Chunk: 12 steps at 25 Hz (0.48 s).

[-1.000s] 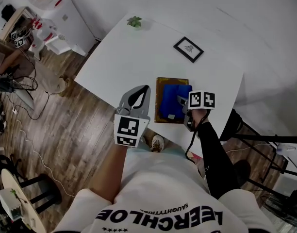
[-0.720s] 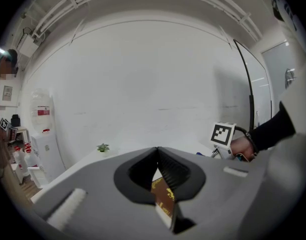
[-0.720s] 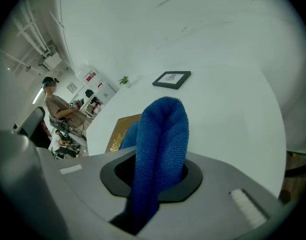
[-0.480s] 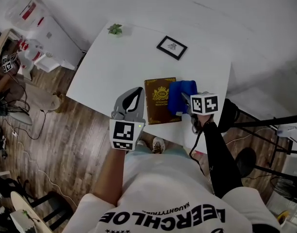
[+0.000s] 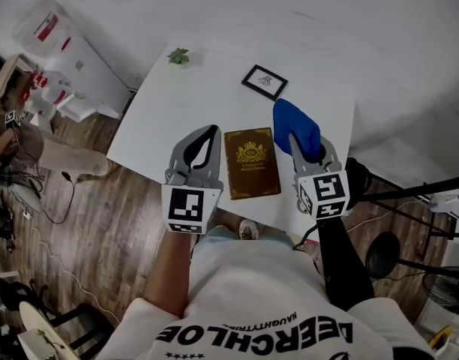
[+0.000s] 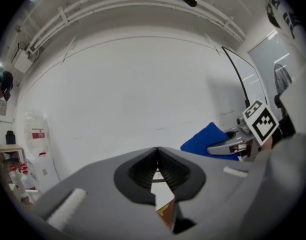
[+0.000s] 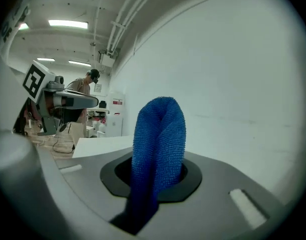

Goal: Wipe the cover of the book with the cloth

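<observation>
A brown book [image 5: 252,163] with a gold emblem lies closed on the white table [image 5: 184,100], near its front edge. My right gripper [image 5: 310,148] is raised to the right of the book and shut on a blue cloth [image 5: 295,128], which stands up out of its jaws [image 7: 160,139] and hangs clear of the cover. My left gripper [image 5: 211,130] hovers just left of the book, shut with nothing held. In the left gripper view the left gripper [image 6: 157,149] has its tips meeting, and the blue cloth [image 6: 209,139] shows to the right.
A small black-framed picture [image 5: 265,81] lies behind the book and a little green plant [image 5: 178,55] sits at the far left corner. White storage units [image 5: 64,51] stand left of the table on wood floor. Black stand legs [image 5: 409,201] are to the right.
The right gripper has lifted the blue cloth off the book and moved it right, leaving the whole cover bare. The left gripper has stayed beside the book's left edge.
</observation>
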Available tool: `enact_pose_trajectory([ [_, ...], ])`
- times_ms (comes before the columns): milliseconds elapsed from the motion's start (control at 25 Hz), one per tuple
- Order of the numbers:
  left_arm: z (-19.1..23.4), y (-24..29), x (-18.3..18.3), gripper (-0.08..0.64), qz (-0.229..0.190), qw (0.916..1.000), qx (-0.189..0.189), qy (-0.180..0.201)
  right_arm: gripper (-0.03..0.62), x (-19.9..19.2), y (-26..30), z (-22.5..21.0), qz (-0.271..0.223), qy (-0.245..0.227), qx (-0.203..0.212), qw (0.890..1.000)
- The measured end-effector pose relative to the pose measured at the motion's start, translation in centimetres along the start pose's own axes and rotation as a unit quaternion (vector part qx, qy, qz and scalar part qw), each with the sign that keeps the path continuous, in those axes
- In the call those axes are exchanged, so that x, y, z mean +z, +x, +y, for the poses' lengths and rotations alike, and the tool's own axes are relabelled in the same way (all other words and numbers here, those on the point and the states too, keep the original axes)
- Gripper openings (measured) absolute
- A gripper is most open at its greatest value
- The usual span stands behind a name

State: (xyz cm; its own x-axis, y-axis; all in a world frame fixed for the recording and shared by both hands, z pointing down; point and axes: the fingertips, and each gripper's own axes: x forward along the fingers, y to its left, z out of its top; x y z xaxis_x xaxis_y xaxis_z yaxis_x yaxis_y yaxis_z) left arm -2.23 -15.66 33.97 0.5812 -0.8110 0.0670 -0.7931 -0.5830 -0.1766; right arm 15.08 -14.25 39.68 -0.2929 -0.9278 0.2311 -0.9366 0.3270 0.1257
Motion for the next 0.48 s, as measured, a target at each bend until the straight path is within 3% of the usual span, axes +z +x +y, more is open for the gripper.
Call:
enact_pose_trajectory([
  [200,0.5,0.0,1.1,0.057,-0.011,0.9999,0.005,0.007,0.060,2.4,-0.9,0.2,-0.032,-0.036,-0.026,0.998],
  [480,0.6,-0.2,1.8,0.057,-0.017,0.9998,0.006,0.012,0.060,3.0,-1.0,0.4,-0.042,-0.041,-0.032,0.998],
])
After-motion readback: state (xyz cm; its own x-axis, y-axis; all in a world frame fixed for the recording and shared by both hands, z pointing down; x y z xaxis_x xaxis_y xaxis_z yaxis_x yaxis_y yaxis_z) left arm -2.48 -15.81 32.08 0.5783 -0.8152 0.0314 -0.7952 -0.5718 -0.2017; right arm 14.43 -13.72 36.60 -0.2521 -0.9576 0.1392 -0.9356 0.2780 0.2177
